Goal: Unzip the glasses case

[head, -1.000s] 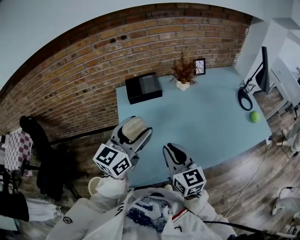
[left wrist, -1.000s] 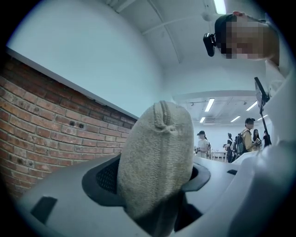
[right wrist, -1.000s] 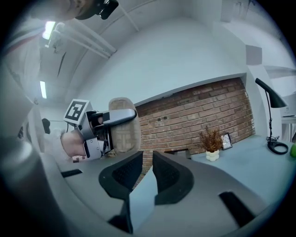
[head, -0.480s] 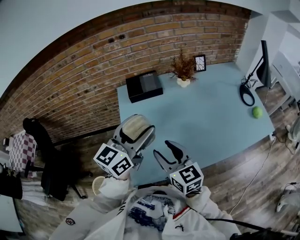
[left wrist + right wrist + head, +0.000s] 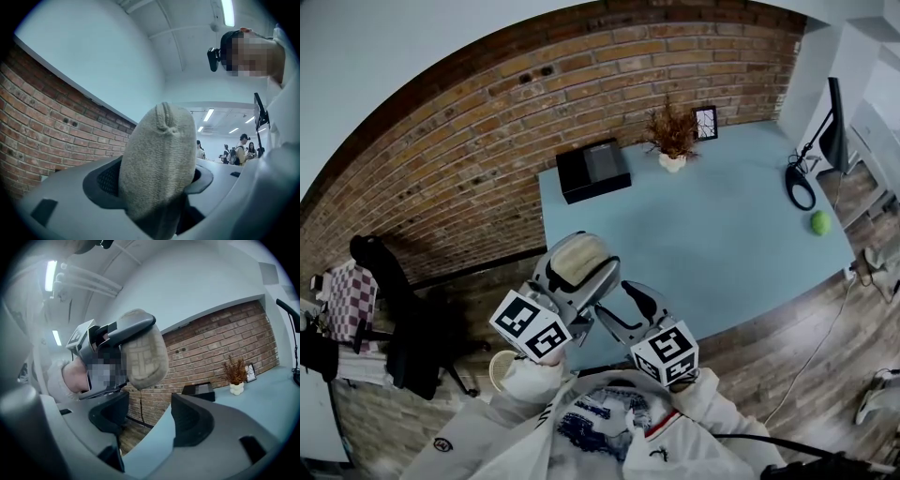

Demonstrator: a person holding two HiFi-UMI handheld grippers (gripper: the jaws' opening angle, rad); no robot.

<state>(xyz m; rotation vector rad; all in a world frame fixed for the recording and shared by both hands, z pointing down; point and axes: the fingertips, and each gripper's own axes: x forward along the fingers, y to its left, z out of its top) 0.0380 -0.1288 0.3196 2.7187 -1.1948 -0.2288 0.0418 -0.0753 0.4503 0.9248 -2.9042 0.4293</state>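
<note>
In the head view, an oval glasses case (image 5: 574, 260) of beige woven fabric is clamped in the left gripper (image 5: 578, 270) at 7 o'clock, over the edge of the smooth blue tabletop (image 5: 722, 234). In the left gripper view, its rounded, seamed end fills the jaws. In the right gripper view, the right gripper (image 5: 150, 420) is seen opening its jaws, with nothing between them, and the case is at 11 o'clock.

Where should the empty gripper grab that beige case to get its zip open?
Probably the small zip tab at the free tip of the glasses case. The left gripper clamps its lower body, so only that rounded end sticks out. The right gripper, jaws opening with nothing between them, would best come from the tip side.
</note>
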